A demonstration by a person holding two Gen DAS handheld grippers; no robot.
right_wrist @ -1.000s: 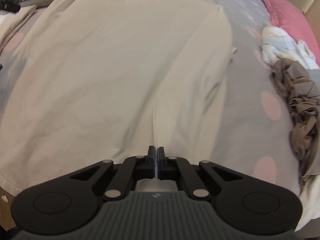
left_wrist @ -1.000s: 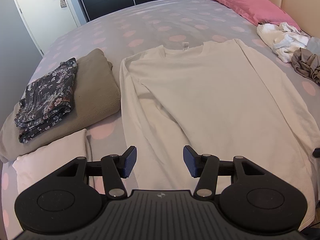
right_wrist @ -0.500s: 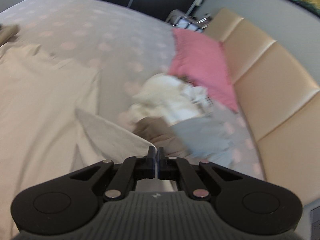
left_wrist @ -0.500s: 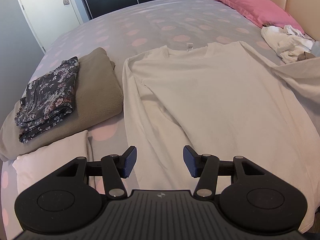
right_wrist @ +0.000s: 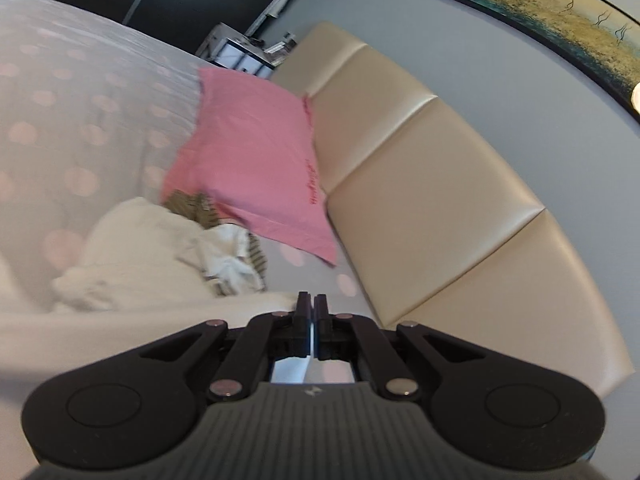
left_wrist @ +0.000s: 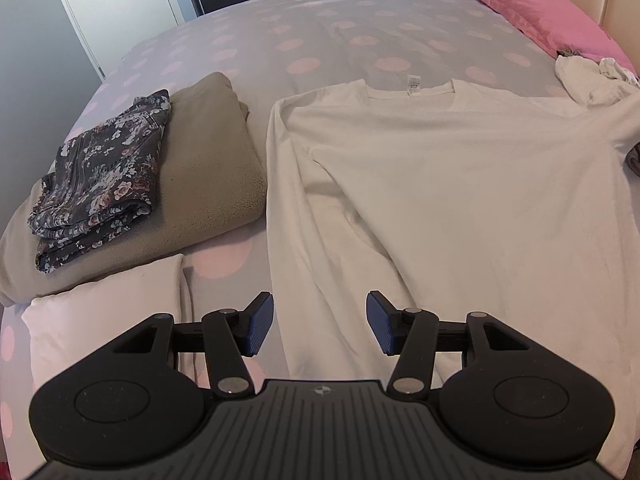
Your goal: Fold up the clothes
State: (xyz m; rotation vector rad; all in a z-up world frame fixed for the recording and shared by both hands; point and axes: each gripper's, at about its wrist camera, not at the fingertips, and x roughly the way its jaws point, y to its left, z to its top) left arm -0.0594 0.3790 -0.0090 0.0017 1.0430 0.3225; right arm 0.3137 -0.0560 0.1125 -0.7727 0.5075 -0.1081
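A white long-sleeved shirt (left_wrist: 452, 184) lies flat on the polka-dot bed, collar at the far side. My left gripper (left_wrist: 320, 322) is open and empty, hovering above the shirt's near left hem. My right gripper (right_wrist: 311, 312) is shut on the shirt's right sleeve (right_wrist: 120, 320), which stretches away to the left from its jaws. In the left wrist view that sleeve (left_wrist: 624, 120) is pulled out to the right, off the shirt's body.
Folded clothes lie at the left: a floral garment (left_wrist: 100, 172) on a beige one (left_wrist: 208, 184), and a white one (left_wrist: 108, 320) nearer. A pile of unfolded clothes (right_wrist: 160, 248) sits by the pink pillow (right_wrist: 256, 164). The padded headboard (right_wrist: 420, 200) stands at the right.
My right gripper has lifted the right sleeve off the shirt's body and carried it out to the right toward the headboard. My left gripper has moved slightly closer over the hem.
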